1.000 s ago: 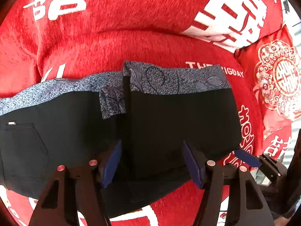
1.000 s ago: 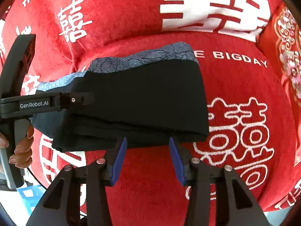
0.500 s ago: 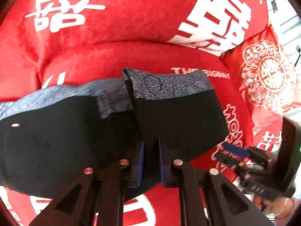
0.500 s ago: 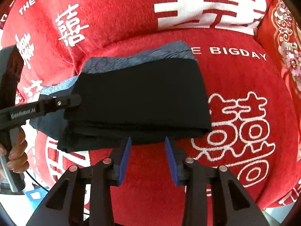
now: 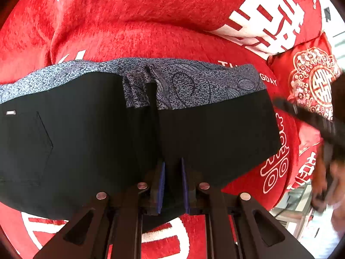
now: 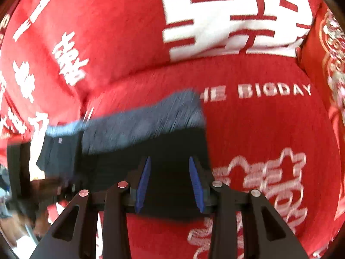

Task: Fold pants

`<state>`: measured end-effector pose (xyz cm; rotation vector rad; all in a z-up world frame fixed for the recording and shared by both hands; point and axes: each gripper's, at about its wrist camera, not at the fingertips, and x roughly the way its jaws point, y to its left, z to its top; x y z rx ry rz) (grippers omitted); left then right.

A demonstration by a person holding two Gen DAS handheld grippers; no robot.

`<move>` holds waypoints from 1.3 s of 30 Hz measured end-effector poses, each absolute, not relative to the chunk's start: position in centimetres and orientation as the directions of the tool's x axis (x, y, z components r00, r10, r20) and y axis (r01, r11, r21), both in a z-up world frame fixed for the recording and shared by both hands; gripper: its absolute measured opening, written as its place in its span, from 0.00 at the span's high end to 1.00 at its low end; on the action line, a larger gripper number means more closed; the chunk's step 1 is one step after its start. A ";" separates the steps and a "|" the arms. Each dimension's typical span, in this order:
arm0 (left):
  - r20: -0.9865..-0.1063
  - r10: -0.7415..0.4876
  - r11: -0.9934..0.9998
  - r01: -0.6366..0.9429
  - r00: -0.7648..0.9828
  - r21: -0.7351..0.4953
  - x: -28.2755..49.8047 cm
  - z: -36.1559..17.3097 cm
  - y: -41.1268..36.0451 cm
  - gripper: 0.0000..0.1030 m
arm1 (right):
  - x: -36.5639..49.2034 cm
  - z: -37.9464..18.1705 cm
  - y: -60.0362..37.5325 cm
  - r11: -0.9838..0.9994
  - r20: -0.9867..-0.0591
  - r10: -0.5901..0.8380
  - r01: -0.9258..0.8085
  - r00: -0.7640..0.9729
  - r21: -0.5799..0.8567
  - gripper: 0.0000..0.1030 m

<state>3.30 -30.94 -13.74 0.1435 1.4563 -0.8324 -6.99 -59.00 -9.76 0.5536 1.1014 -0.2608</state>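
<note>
the black pants (image 5: pixel 90 142) are lying partly folded on the red sofa cushion (image 5: pixel 163 41), patterned waistband at 12 o'clock. the left tool (image 5: pixel 172 181) is pinching the near edge of the folded layer, its blue pads narrow on the cloth. the right tool (image 6: pixel 170 185) is straddling the near hem, pads apart; whether it is gripping, i cannot tell. likely next: carrying the fold across toward 9 o'clock. the left view is showing the back pocket (image 5: pixel 32 142); the right view, blurred, is showing the other holder at 9 o'clock.
</note>
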 end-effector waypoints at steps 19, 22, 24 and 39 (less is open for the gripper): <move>-0.935 -0.353 0.854 0.422 0.044 -0.303 3.2 -12.5 -29.7 0.29 | -2.0 -11.9 -54.5 0.948 -0.934 0.078 0.265 0.350 0.178 0.58; -0.952 -0.295 0.893 0.379 0.082 -0.244 2.8 -12.2 -28.5 0.29 | -2.5 -11.5 -51.5 0.972 -0.934 0.085 0.176 0.348 0.154 0.57; -0.958 -0.270 0.911 0.350 0.102 -0.219 2.5 -12.0 -27.5 0.29 | -2.7 -11.5 -49.9 0.978 -0.935 0.110 0.132 0.336 0.162 0.57; -0.984 -0.164 0.984 0.079 0.067 -0.159 2.6 -13.6 -18.0 0.25 | -2.3 -12.2 -43.1 0.979 -0.958 0.164 0.079 0.236 0.188 0.29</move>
